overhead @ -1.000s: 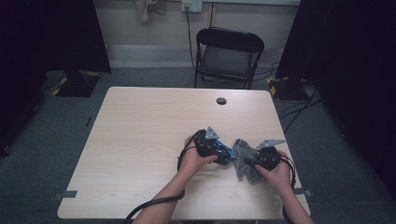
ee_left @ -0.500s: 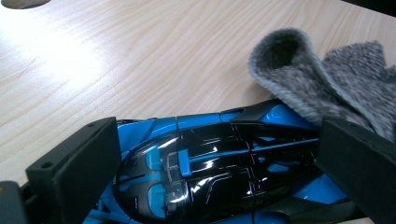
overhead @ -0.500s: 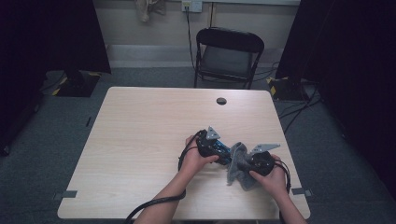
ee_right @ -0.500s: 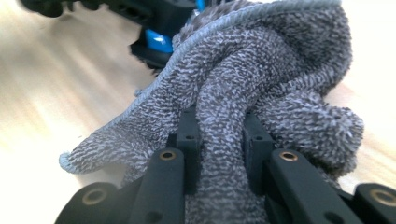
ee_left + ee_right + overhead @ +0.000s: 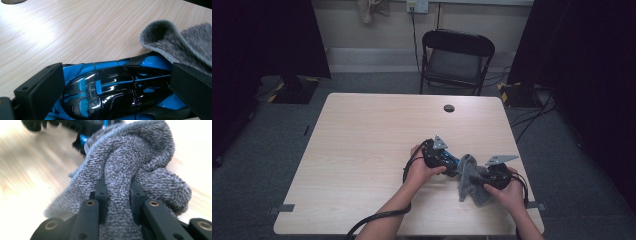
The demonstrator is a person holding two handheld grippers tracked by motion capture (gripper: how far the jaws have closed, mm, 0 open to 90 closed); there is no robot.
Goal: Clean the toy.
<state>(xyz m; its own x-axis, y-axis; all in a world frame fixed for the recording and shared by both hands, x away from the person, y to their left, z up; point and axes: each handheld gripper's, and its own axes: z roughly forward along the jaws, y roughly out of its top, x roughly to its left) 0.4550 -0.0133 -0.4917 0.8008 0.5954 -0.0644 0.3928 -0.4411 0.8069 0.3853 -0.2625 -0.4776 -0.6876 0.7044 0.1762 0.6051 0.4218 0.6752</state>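
Our right gripper, clamped on the cloth, has shifted slightly left against the toy car; our left gripper stays clamped on the car.

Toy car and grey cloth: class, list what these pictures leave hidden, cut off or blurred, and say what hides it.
- Toy car: its wheels and lower body, left gripper view, cut off by the bottom edge and the tool's jaws.
- Car's far end, same view: covered by the grey cloth.
- Table and car, right gripper view: blurred, behind the cloth.
- Car, high view: too small for detail.
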